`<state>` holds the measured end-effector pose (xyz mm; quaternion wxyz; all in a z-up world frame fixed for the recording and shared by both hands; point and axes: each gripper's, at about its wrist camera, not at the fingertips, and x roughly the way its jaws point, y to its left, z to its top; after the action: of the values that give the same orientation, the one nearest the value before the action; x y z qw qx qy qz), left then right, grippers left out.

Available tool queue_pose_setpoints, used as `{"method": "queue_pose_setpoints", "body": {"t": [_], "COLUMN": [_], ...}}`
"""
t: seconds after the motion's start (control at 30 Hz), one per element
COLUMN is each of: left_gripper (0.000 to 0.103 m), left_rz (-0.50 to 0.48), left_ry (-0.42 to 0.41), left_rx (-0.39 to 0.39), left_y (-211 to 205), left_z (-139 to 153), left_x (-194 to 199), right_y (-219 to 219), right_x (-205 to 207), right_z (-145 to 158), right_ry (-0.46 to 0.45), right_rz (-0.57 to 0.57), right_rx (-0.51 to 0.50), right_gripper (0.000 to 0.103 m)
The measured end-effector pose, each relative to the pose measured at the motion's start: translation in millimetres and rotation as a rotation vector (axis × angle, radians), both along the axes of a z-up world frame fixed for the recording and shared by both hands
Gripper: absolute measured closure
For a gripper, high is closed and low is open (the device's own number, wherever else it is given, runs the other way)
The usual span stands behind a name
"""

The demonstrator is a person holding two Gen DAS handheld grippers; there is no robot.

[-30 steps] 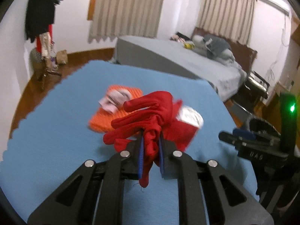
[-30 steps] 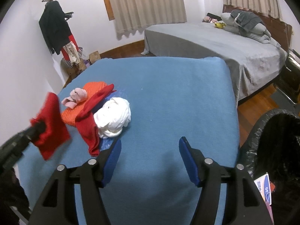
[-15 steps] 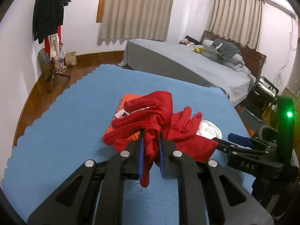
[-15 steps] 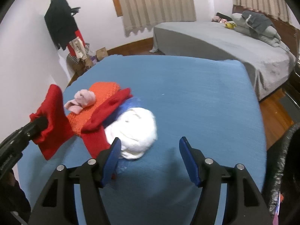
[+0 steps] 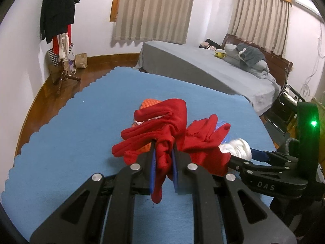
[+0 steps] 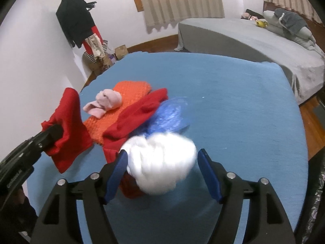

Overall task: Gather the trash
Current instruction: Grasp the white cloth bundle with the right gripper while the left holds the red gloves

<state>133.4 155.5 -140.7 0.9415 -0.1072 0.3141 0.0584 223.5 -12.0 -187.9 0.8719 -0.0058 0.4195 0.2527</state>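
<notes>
My left gripper [image 5: 163,152] is shut on a bunched red cloth [image 5: 160,126] and holds it just above the blue table cover [image 5: 61,152]; the same red cloth [image 6: 67,130] shows at the left of the right wrist view. My right gripper [image 6: 161,156] has its jaws opening around a white crumpled wad [image 6: 162,162], blurred, which lies between the blue pads with a gap on the right side. Behind the wad lie a blue plastic wrapper [image 6: 170,116], a second red cloth [image 6: 138,118], an orange textured sheet [image 6: 126,93] and a pink rag [image 6: 105,101].
The black rim of a trash bag [image 6: 319,183] shows at the right edge. A grey bed [image 6: 243,38] stands beyond the table, with a coat rack [image 6: 75,20] in the far left corner. The blue cover [image 6: 233,101] stretches to the right of the pile.
My right gripper has moved left to the pile, so the white wad now sits between its jaws, which stand wider. The left gripper keeps the red cloth and has barely moved.
</notes>
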Motion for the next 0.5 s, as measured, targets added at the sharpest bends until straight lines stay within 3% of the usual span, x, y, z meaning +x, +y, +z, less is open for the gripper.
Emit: {"method": "queue_pose_setpoints", "body": {"t": [0.07, 0.3, 0.47, 0.5], "left_gripper": [0.091, 0.091, 0.090, 0.091], "left_rz": [0.001, -0.004, -0.021, -0.025], "left_ry": [0.003, 0.005, 0.001, 0.001], "left_rx": [-0.002, -0.001, 0.001, 0.002], "left_y": [-1, -3, -5, -6], "left_z": [-1, -2, -2, -2], "left_x": [0, 0, -2, -2], "right_y": [3, 3, -9, -11], "right_x": [1, -6, -17, -18], "right_z": [-1, -4, 0, 0], "right_ry": [0.011, 0.064, 0.062, 0.064], "right_rz": [0.010, 0.086, 0.083, 0.081], "right_rx": [-0.003, 0.032, 0.041, 0.039], "right_gripper": [0.033, 0.069, 0.072, 0.068]}}
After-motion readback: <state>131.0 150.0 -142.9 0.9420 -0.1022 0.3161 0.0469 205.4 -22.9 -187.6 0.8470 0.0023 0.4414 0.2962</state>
